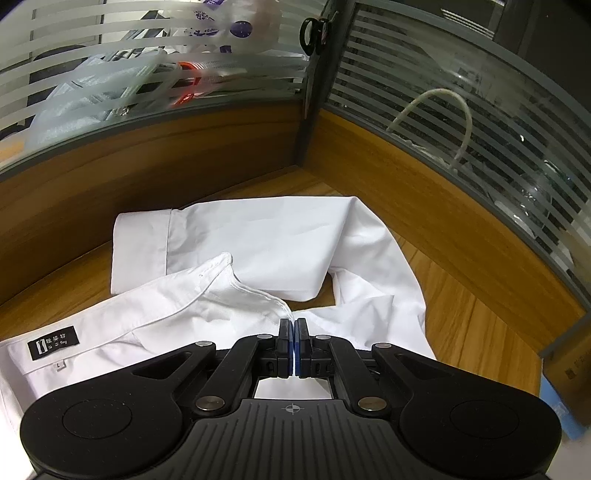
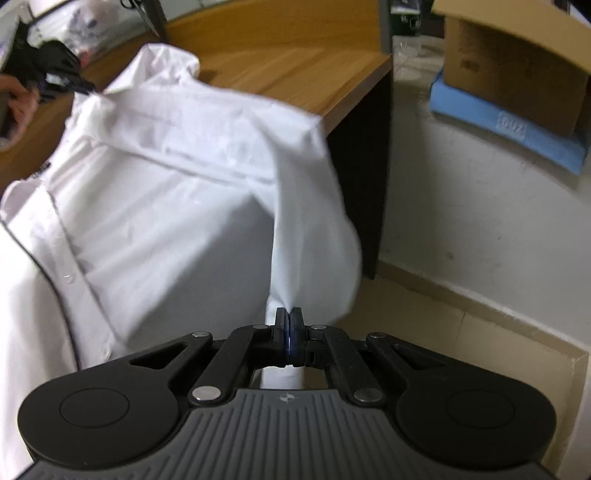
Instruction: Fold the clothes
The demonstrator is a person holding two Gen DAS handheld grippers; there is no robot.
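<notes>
A white dress shirt (image 1: pixel 258 240) lies on the wooden desk (image 1: pixel 461 314), collar with a black size label (image 1: pixel 52 346) at the left, one sleeve folded across the back. My left gripper (image 1: pixel 294 325) is shut on the shirt's shoulder fabric near the collar. In the right wrist view the same shirt (image 2: pixel 166 203) hangs over the desk's front edge. My right gripper (image 2: pixel 288 314) is shut on a fold of the shirt's lower fabric, held off the desk. The left gripper (image 2: pixel 79 85) shows far left in that view, with a hand behind it.
Striped glass partitions (image 1: pixel 461 110) with wooden lower panels close the desk's back corner. Scissors (image 1: pixel 314 33) hang on the corner post. A cardboard box (image 2: pixel 517 66) on a blue mat (image 2: pixel 517 129) sits on the tiled floor to the right of the desk's dark side panel (image 2: pixel 362 177).
</notes>
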